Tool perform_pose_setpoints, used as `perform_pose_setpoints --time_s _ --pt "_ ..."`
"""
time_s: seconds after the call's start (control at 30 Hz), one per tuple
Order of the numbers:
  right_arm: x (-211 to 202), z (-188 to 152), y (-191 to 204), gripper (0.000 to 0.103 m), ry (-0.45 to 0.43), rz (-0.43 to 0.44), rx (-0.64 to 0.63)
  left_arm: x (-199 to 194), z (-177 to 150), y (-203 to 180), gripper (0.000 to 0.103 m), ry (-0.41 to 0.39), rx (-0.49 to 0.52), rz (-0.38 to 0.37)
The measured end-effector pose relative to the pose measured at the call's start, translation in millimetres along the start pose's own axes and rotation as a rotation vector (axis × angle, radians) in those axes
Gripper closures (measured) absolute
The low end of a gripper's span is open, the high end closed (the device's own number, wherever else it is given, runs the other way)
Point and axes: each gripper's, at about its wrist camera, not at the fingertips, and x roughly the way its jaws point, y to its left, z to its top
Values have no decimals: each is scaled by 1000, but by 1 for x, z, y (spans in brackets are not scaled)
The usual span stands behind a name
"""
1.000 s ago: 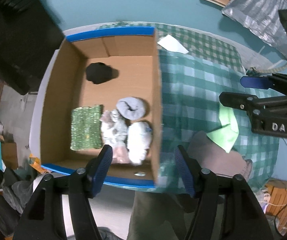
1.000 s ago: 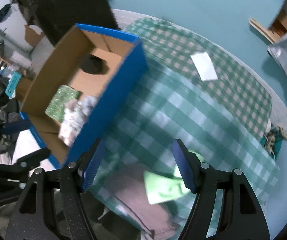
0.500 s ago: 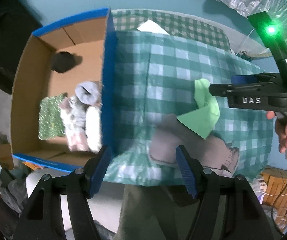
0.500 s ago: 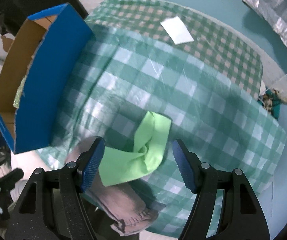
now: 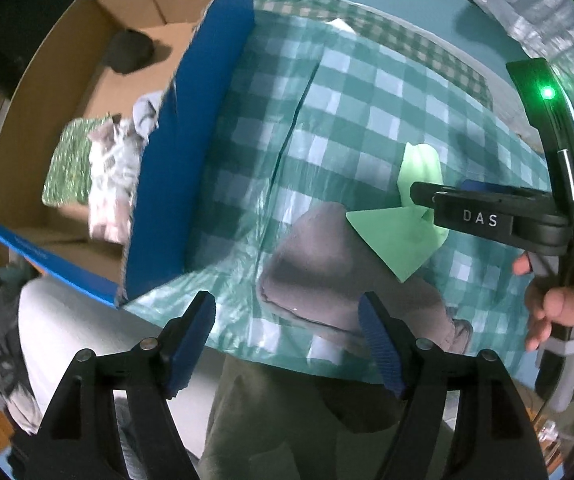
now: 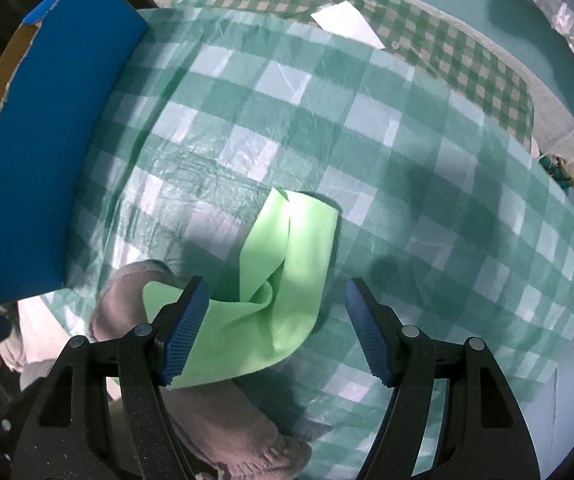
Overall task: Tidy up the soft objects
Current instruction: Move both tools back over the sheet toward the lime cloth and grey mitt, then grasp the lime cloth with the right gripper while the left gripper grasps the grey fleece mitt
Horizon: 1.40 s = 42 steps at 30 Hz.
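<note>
A light green cloth (image 6: 287,280) lies crumpled on the checked tablecloth, partly over a grey-brown towel (image 5: 319,264) at the table's near edge. The cloth also shows in the left wrist view (image 5: 395,236). My right gripper (image 6: 277,328) is open and hovers just above the green cloth, jaws on either side of it. My left gripper (image 5: 287,340) is open and empty above the near edge of the towel (image 6: 227,432). The blue-sided cardboard box (image 5: 191,152) at the left holds a green sparkly cloth (image 5: 67,168), pale rolled socks (image 5: 115,176) and a black item (image 5: 129,52).
A white paper (image 6: 347,24) lies at the far side of the table. The box's blue wall (image 6: 47,152) stands left of the cloths. A silver foil sheet (image 5: 535,8) is beyond the table at right. The table's near edge drops off below the towel.
Both grippers have moved right, away from the box and over to the cloths. The right gripper has come down close above the green cloth. Both stay open.
</note>
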Motion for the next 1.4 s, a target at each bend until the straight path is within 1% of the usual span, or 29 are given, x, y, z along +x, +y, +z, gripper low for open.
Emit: perform_pose_setpoints --time_s 0.27,0.43,0.5,0.57,0.63,0.67,0.7,0.73,0.8,0.9,0.97,1.07,1.2,1.4 --pt "20 -7 2 32 7 -7 4 16 -16 -8 27 22 -121 -20" --pt "30 -14 8 32 13 -27 -21 29 -23 -14 27 41 -169 -20" --pt "30 -17 11 35 -5 -52 -41 33 -25 -15 27 49 -195 -23" --pt "30 -21 11 40 -17 -81 -57 37 -27 -14 26 54 -221 -25" --pt "30 -27 15 52 -33 -134 -90 41 -28 -13 24 63 -242 -23" --pt "29 -29 19 54 -38 -147 -104 42 -28 -13 24 65 -250 -22" --pt "28 -31 20 60 -44 -148 -115 44 -29 -12 24 67 -258 -18" --pt "28 -33 21 73 -49 -153 -123 45 -30 -12 24 70 -263 -19" --pt "26 -36 20 93 -52 -152 -129 48 -31 -11 24 80 -274 -23" --pt "22 -41 8 95 -42 -94 -96 49 -37 -10 23 94 -304 -39" --pt "20 -44 -8 95 -42 -78 -74 50 -40 -11 23 103 -326 -54" --pt "11 -48 -29 95 -58 -46 -47 51 -42 -19 23 110 -331 -63" --pt "-5 -58 -55 95 -87 -33 -21 53 -45 -30 22 132 -344 -79" --pt "-17 -67 -77 95 -90 -29 12 67 -52 -47 21 183 -391 -103"
